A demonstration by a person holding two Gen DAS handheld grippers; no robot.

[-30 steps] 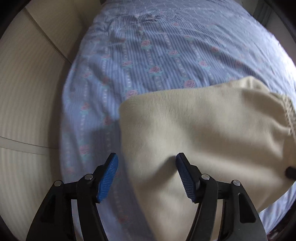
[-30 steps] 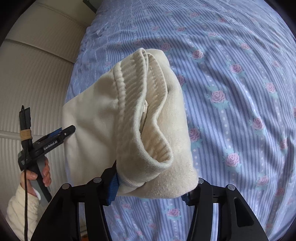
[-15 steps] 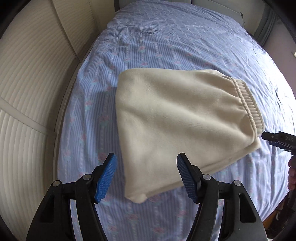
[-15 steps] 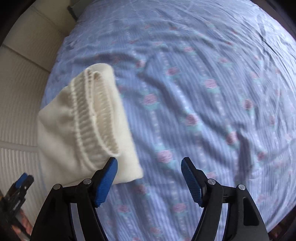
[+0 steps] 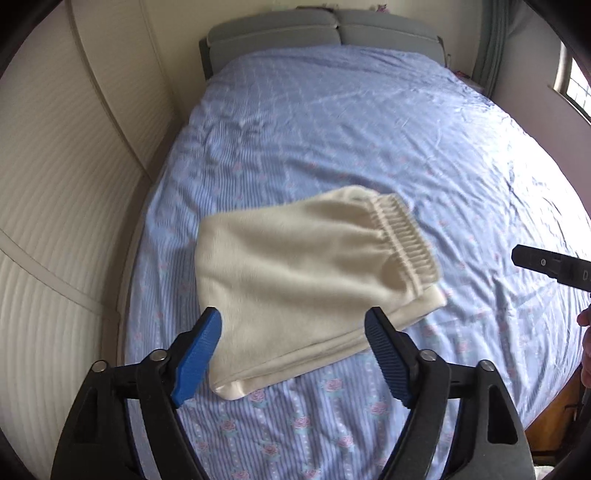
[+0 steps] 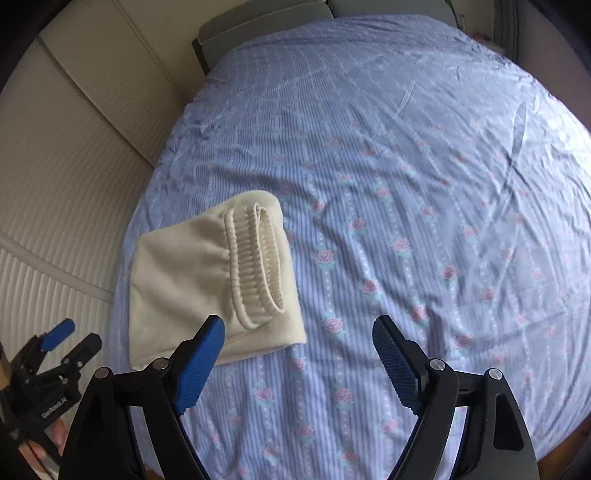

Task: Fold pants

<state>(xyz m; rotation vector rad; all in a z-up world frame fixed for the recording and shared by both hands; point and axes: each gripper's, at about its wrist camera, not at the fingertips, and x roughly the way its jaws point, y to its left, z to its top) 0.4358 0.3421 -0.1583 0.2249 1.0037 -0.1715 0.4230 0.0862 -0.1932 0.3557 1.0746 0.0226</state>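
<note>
Cream pants [image 5: 295, 273] lie folded into a compact bundle on the blue flowered bedsheet [image 5: 332, 129], ribbed waistband at the right end. In the right wrist view the same pants [image 6: 192, 280] sit at the left, waistband facing the camera. My left gripper [image 5: 293, 354] hangs above and in front of the bundle, jaws still opening, nothing between them. My right gripper [image 6: 299, 360] is raised over bare sheet to the right of the bundle, jaws also opening and empty. Each gripper shows at the edge of the other's view, the right gripper [image 5: 550, 264] and the left gripper [image 6: 55, 354].
The bed fills both views, with a grey headboard [image 5: 325, 33] at the far end. A cream ribbed wall panel [image 5: 55, 184] runs along the bed's left side. A window [image 5: 576, 85] is at the upper right. A hand [image 5: 585, 343] shows at the right edge.
Both grippers let go of the pants, opened wider and pulled up and back. The bundle now rests flat on the sheet, and far more of the bed is in view.
</note>
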